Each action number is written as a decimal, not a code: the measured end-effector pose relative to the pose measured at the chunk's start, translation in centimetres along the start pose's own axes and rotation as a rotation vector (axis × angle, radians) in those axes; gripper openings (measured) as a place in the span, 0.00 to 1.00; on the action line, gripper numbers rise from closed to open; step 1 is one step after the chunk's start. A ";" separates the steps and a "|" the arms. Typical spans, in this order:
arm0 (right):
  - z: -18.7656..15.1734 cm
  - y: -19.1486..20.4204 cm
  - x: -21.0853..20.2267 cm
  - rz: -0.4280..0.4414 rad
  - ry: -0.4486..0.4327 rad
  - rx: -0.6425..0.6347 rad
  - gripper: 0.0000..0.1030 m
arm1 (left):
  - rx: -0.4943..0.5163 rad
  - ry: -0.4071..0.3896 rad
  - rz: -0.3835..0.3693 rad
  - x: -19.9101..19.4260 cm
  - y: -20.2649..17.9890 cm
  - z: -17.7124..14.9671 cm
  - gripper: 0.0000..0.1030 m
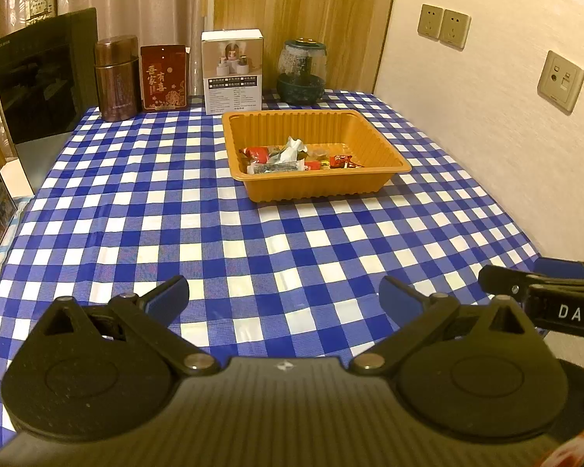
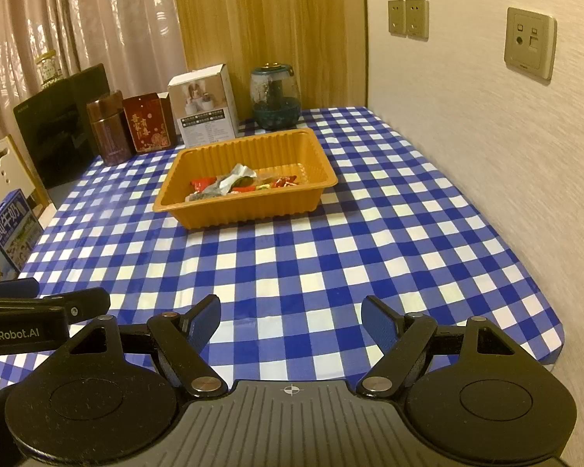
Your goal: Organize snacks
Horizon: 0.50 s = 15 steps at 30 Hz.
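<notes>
Snacks lie heaped in the near end of the orange tray, which sits toward the far side of the checked tablecloth, in front of a white box and a glass jar. Both the left gripper and right gripper hover near the front edge, jaws spread wide, holding nothing. Reaching in risks nudging the light tray backward into the jar or box; slick wrappers may slip from the pads or come up several at once.
</notes>
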State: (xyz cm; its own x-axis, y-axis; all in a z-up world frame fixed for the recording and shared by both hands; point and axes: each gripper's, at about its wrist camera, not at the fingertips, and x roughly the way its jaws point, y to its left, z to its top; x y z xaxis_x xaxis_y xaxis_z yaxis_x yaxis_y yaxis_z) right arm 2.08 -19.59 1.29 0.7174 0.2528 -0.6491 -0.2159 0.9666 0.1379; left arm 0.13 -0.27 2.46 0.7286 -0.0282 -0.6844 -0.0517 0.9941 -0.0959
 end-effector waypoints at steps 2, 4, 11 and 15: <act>0.0 0.0 0.0 0.000 0.002 -0.001 0.77 | -0.001 0.001 0.000 0.0 0.0 0.0 1.00; 0.0 0.0 0.0 0.001 0.001 0.001 0.77 | 0.001 0.000 -0.001 0.0 0.0 0.0 1.00; 0.0 0.0 0.0 0.000 0.002 -0.001 0.77 | 0.000 0.000 -0.001 0.0 0.0 0.0 1.00; 0.0 0.0 0.0 -0.001 0.001 0.000 0.77 | 0.001 -0.001 0.000 0.0 0.0 0.0 1.00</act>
State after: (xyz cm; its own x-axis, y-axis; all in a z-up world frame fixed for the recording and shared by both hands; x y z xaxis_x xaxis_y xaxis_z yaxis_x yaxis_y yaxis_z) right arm 2.06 -19.56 1.28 0.7170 0.2518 -0.6500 -0.2154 0.9669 0.1369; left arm 0.12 -0.31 2.47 0.7290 -0.0281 -0.6839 -0.0507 0.9942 -0.0949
